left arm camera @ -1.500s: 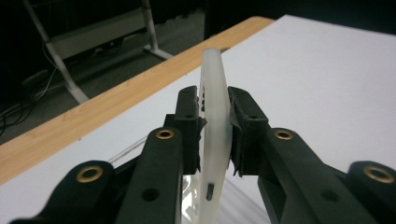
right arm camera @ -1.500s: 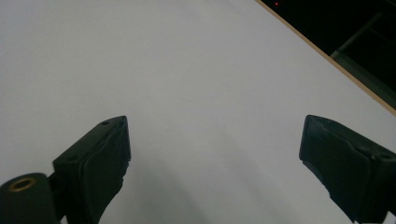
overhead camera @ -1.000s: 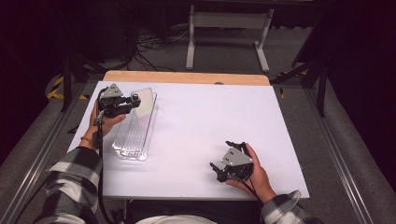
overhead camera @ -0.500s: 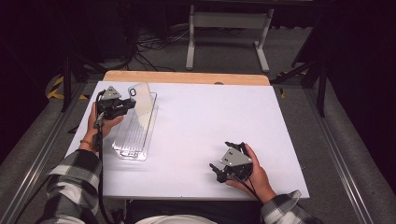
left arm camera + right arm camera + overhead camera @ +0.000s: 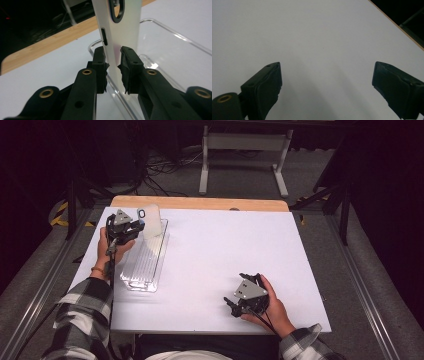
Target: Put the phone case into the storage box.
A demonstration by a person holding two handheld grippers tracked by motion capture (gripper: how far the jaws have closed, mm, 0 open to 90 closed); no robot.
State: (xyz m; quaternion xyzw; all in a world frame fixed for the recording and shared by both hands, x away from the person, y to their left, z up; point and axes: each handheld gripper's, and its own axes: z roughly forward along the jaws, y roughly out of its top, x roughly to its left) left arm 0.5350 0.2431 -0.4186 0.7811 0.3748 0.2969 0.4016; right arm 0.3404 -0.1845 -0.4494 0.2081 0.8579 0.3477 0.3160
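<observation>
White phone case (image 5: 122,32) between left gripper (image 5: 113,67) fingers

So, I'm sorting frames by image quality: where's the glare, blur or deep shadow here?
High view: white table evenly lit, surroundings nearly black. Left gripper view: bright highlights on the clear tray, the near jaws of the left gripper soft, white phone sharper. Right gripper view: the right gripper blurred, casting faint grey shadows on the table.

One white phone (image 5: 151,220), one clear tray (image 5: 145,265), two tongs (left (image 5: 134,226), right (image 5: 234,305)).
</observation>
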